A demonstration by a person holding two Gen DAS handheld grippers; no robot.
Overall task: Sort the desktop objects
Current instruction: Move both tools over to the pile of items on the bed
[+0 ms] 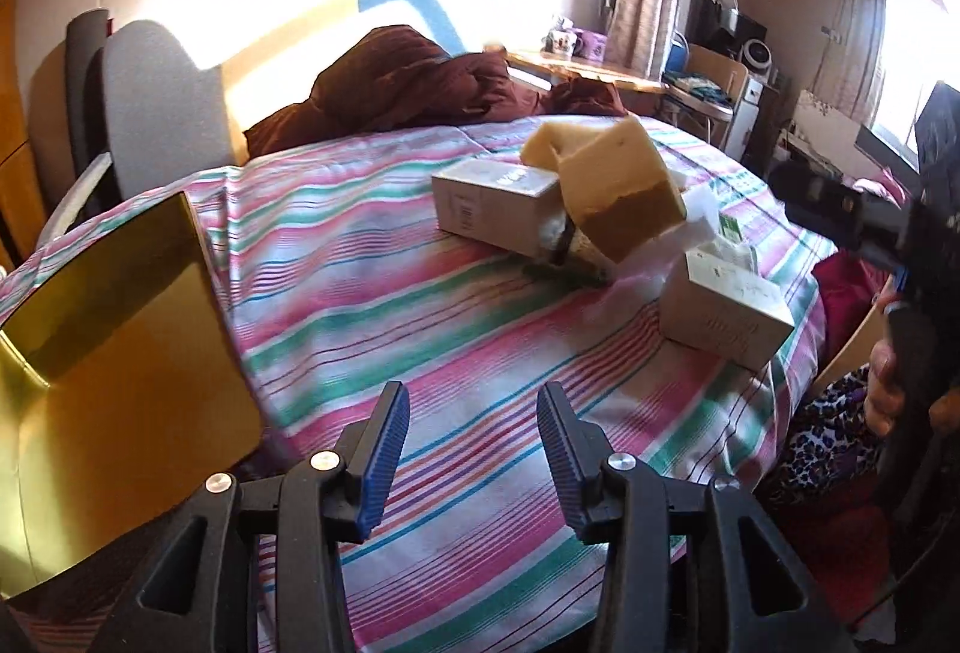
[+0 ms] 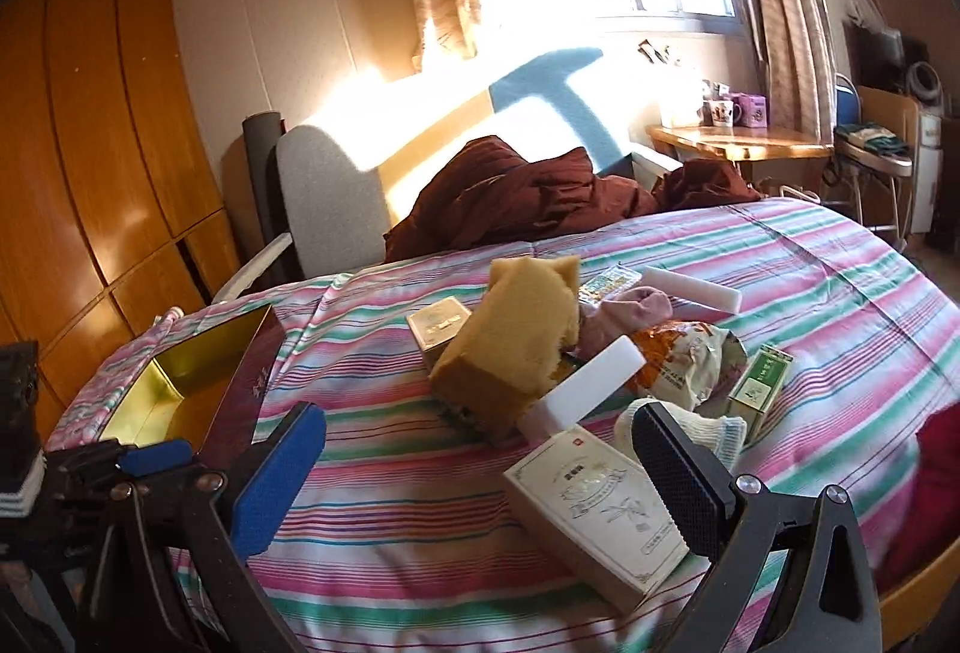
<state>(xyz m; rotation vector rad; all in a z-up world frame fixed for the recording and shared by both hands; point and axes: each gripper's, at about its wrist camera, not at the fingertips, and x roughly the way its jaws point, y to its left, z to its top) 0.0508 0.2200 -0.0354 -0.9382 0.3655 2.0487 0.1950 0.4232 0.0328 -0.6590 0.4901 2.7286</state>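
Both hand-held grippers are held empty: left hand-held gripper (image 1: 474, 464) narrowly parted, right hand-held gripper (image 2: 480, 485) wide. Beside the gold-lined open box (image 2: 180, 389), the leaning yellow foam sponge block (image 2: 510, 353) may be toppled if the surrounding pile is nudged.

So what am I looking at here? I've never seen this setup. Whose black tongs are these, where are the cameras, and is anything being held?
No robot: a person holds a pair of tongs in each hand, and a fisheye camera on each looks forward along its fingers. One picture shows the left tongs, the other the right tongs. Both stand open with nothing between them. Below is a striped bedsheet with a pile to sort: a yellow sponge, white foam blocks, cream cartons, a snack bag. To the left sits an open gold-lined box.
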